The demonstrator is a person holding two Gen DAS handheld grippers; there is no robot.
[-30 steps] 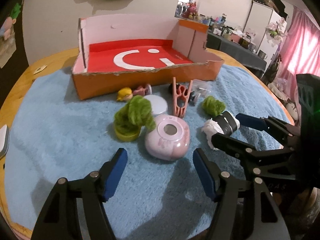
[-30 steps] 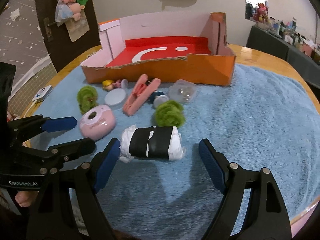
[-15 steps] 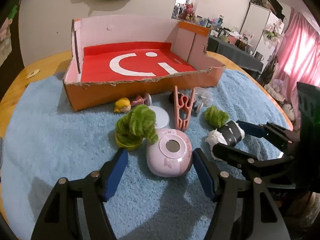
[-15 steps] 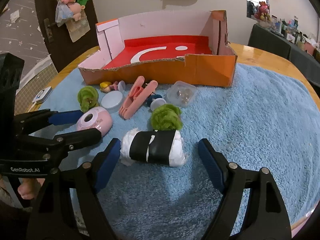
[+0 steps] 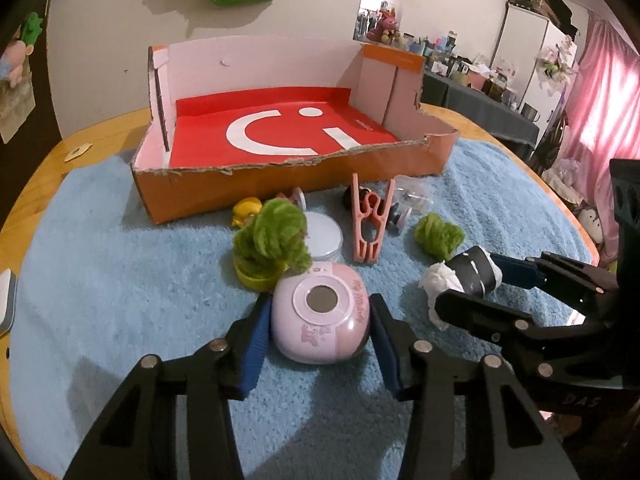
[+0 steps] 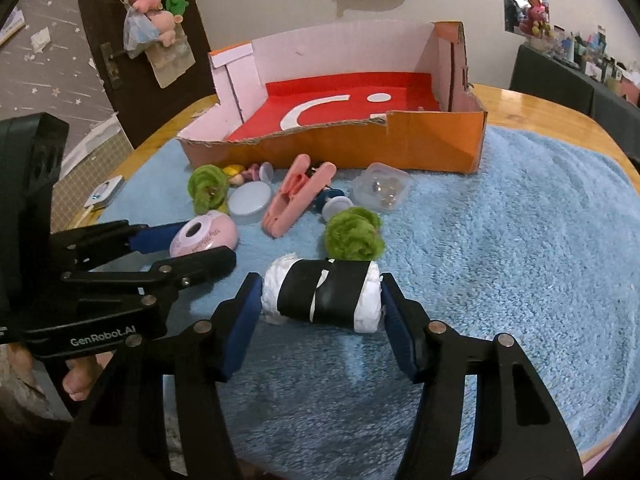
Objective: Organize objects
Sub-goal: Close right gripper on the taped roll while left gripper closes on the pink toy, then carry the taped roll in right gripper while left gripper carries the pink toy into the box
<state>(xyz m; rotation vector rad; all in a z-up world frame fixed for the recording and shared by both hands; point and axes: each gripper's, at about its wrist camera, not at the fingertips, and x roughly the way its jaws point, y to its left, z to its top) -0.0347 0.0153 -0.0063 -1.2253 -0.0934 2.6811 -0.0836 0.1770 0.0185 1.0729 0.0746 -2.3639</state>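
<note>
A round pink case (image 5: 320,320) with a small mirror on top lies on the blue towel (image 5: 120,288). My left gripper (image 5: 318,320) is closing on it, and both blue pads touch its sides. A white roll wrapped in black tape (image 6: 324,296) lies to the right. My right gripper (image 6: 322,296) is closing on the roll, with its pads against both ends. The orange cardboard box (image 5: 288,184) with a red floor stands open at the back with nothing in it.
Between the grippers and the box lie a green fuzzy toy on a yellow base (image 5: 268,240), a white lid (image 5: 326,232), a pink clothes peg (image 5: 372,220), a green pompom (image 5: 438,236), a clear small box (image 6: 382,192) and tiny figures (image 5: 248,210). The round wooden table's edge (image 5: 36,176) rings the towel.
Both grippers' jaws have narrowed. The left one moved forward around the pink case, and its pads now touch it. The right one's pads came in against the roll's ends.
</note>
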